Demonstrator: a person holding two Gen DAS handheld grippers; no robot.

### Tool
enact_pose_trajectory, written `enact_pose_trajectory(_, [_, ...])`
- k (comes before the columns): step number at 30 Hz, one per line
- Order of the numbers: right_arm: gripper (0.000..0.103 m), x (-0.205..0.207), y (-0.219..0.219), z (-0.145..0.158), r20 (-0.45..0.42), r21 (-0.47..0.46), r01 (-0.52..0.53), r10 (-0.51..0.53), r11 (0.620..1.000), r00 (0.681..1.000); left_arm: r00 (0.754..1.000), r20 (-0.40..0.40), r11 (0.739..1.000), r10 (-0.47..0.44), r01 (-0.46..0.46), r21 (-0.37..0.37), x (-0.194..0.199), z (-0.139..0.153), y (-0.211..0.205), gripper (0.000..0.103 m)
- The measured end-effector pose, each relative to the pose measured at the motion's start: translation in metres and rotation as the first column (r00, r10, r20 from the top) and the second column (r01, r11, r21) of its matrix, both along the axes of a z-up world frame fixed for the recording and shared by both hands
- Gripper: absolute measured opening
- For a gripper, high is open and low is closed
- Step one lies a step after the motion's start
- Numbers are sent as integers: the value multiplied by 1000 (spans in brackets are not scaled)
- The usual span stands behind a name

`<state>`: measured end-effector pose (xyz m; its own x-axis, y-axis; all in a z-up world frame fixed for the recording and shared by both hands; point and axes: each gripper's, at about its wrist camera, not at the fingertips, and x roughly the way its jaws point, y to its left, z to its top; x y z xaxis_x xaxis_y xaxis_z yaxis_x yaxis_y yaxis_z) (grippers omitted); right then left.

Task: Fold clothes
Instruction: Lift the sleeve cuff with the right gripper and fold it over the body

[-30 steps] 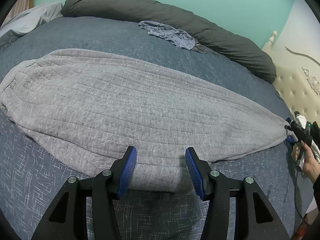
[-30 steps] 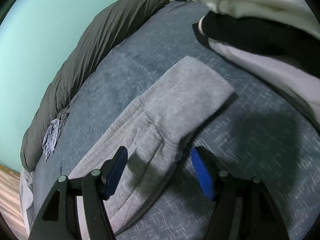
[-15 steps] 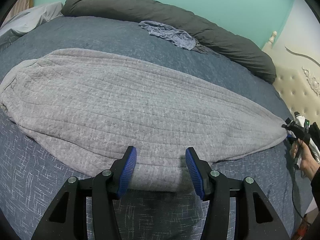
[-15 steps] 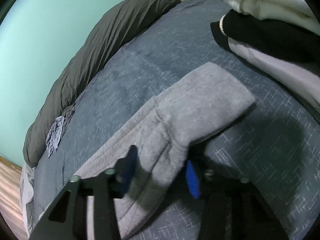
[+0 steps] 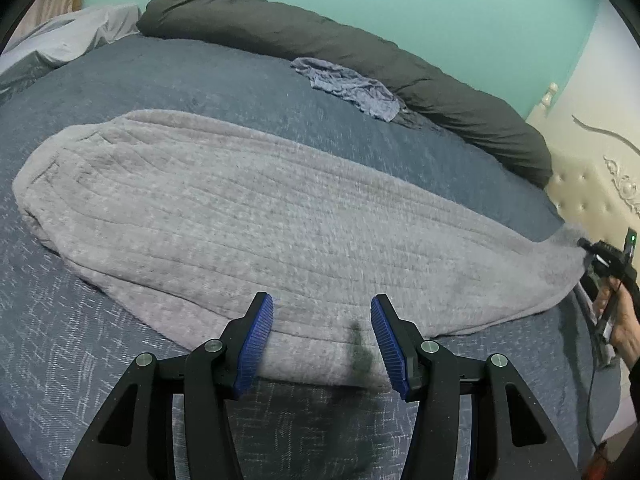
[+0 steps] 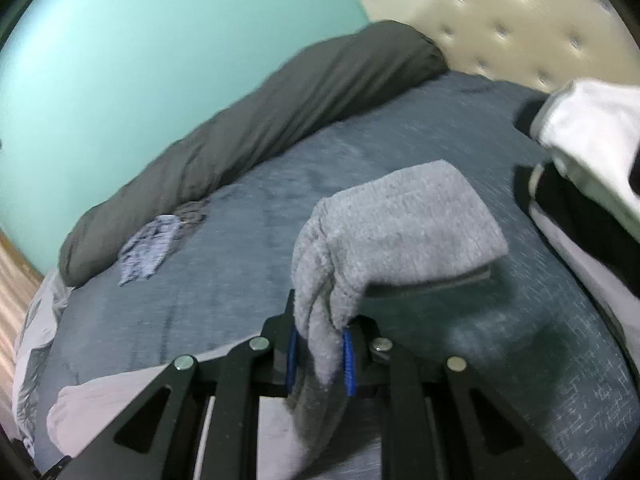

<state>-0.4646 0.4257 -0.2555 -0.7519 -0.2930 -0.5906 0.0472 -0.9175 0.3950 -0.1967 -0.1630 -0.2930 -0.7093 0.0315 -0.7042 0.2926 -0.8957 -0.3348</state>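
While the grey ribbed garment (image 5: 256,216) lies mostly flat on the bed (image 5: 100,360), no fold made, the right tongs (image 6: 320,354), just closing, clench its cuff end and the left tongs (image 5: 322,340) straddle its near edge, released.

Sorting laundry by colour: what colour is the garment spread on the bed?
Light grey garment, ribbed; clearest in left wrist view.

wall (image 5: 400,8): mint green | headboard (image 6: 520,32): cream, tufted | bedspread (image 5: 200,80): blue-grey

Blue bedspread (image 5: 224,80) open — folded stack (image 6: 580,168) blocks right.
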Motion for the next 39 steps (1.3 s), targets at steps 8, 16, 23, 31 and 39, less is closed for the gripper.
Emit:
enact_pose_trajectory(8, [16,21,-66,39,-34,42,-108,109,993,993,1000,-16,999,14,-15,-36,18,11,-18,55])
enact_pose_trajectory(16, [16,45,-155,62,-53,82,-234,239,969,970,995,-22,994,95,-96,-49,50,18,-57,60])
enact_pose_trajectory(23, [16,61,-252,75,-40,169,-343,354,924,934,988,-25,988,152,-152,-15,74,15,-90,61])
enact_pose_trajectory(31, [16,83,-353,79,-8,237,-446,461,863,887,978,-40,979,204,-203,36,94,13,-120,61])
enact_pose_trajectory(39, [16,103,-457,66,8,337,-515,545,788,839,972,-40,970,233,-229,78,104,8,-137,61])
